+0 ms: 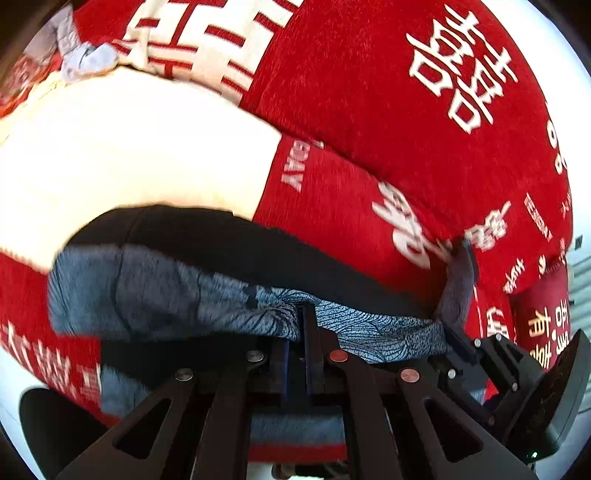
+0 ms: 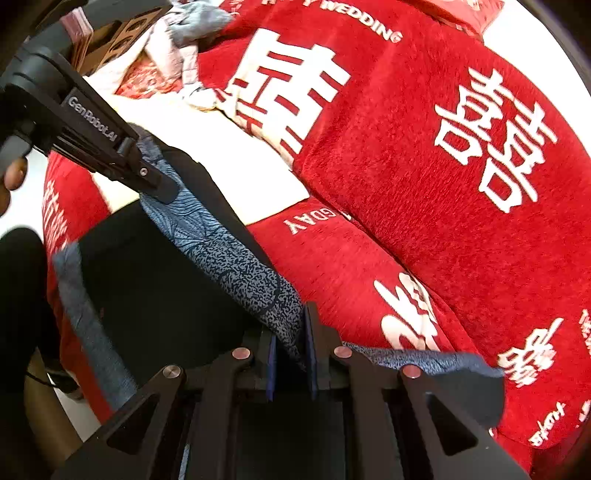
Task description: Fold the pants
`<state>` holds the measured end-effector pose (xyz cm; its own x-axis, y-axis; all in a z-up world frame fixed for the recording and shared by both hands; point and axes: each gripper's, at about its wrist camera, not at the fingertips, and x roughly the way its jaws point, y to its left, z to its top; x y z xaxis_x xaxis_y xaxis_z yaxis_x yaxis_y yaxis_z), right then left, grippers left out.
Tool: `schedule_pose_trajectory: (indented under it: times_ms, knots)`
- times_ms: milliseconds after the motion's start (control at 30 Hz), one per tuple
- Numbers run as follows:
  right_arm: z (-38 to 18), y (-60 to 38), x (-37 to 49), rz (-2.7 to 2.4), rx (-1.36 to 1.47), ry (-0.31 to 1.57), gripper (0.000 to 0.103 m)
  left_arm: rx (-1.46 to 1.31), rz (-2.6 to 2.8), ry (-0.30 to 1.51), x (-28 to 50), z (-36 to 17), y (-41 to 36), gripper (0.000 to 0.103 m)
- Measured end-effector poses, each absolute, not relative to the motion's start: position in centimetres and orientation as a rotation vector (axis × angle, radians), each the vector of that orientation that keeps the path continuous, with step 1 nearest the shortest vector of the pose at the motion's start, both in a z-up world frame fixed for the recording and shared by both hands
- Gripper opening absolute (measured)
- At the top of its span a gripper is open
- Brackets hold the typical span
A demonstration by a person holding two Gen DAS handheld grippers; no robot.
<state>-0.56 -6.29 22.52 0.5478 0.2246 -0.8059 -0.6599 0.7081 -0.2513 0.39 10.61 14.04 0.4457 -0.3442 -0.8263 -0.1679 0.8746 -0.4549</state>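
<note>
Both grippers' jaws clamp the pants (image 1: 207, 291) hem, stretched sideways between them.

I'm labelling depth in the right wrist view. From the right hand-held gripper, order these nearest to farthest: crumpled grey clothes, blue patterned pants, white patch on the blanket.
1. Blue patterned pants: clamped in the right hand-held gripper, bottom centre.
2. White patch: mid-left on the blanket.
3. Crumpled grey clothes: top left.

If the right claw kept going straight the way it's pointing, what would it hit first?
Probably the red blanket on the bed. The right claw is already shut on the blue patterned pants, which it would carry along; depth is unclear.
</note>
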Motion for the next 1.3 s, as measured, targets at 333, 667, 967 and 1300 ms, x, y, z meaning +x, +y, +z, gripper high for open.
schedule_pose_trajectory:
  times_ms: [333,667,967,1300]
  knots:
    - [18.2,-5.0,-8.2,0.475,-0.578,0.879,0.014,-0.596,-0.137,1.19,-5.3,8.1,11.5,0.007]
    - [15.8,-3.8,-10.9,0.445,-0.639,0.889,0.014,-0.629,-0.118,1.235,-6.5,5.0,11.6,0.007]
    - [14.6,-3.2,-11.9,0.433,-0.693,0.906,0.014,-0.626,-0.099,1.252,-7.0,4.1,11.0,0.008]
    - [14.9,-3.0,-12.1,0.42,-0.714,0.902,0.014,-0.473,-0.051,1.235,-7.1,4.7,8.8,0.009]
